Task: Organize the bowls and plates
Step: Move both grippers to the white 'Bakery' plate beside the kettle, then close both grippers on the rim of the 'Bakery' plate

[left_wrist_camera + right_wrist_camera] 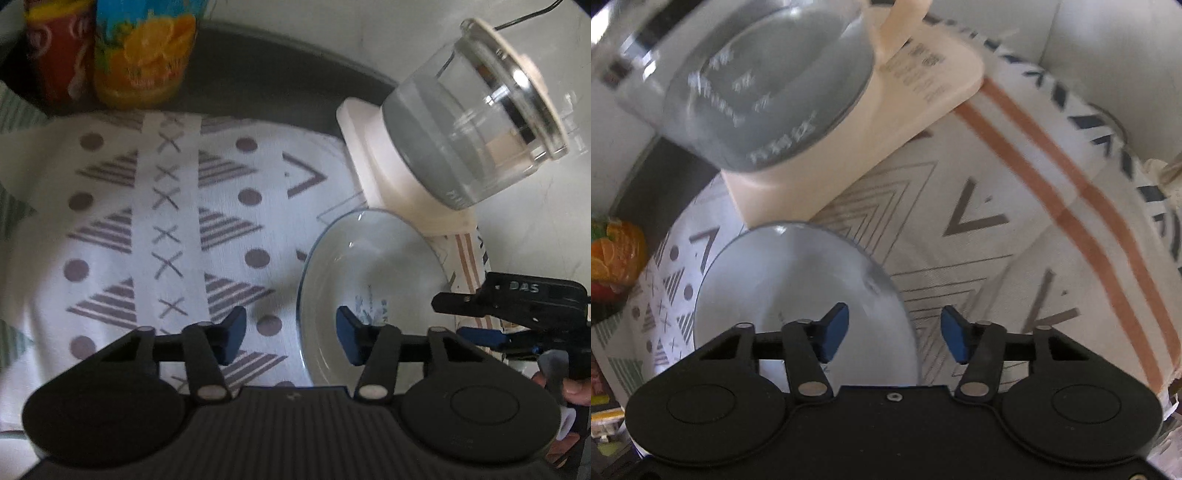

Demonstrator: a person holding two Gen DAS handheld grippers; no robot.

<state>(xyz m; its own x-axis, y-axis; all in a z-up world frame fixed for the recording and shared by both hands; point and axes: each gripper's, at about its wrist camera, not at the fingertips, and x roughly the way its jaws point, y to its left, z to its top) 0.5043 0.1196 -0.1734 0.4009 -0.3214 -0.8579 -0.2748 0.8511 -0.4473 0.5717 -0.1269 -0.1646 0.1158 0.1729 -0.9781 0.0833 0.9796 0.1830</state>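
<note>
A clear glass bowl (pixel 373 280) (pixel 790 291) stands on a white cloth with grey triangles, dots and crosses (pixel 147 221). My left gripper (pixel 291 336) is open astride the bowl's left rim. One blue pad (pixel 232 332) is outside the bowl and the other is inside, and neither presses on the glass. My right gripper (pixel 895 334) is open astride the opposite rim, with its left pad (pixel 836 332) over the bowl and the other over the cloth. The right gripper (pixel 458 321) also shows at the bowl's far side in the left wrist view.
A glass jug on a cream base (pixel 472 122) (pixel 768 85) stands just behind the bowl. A red can (pixel 59 55) and an orange-printed can (pixel 147 55) sit on a dark tray (pixel 266 81) at the back left. A second cloth with brown stripes (pixel 1071 206) lies to the right.
</note>
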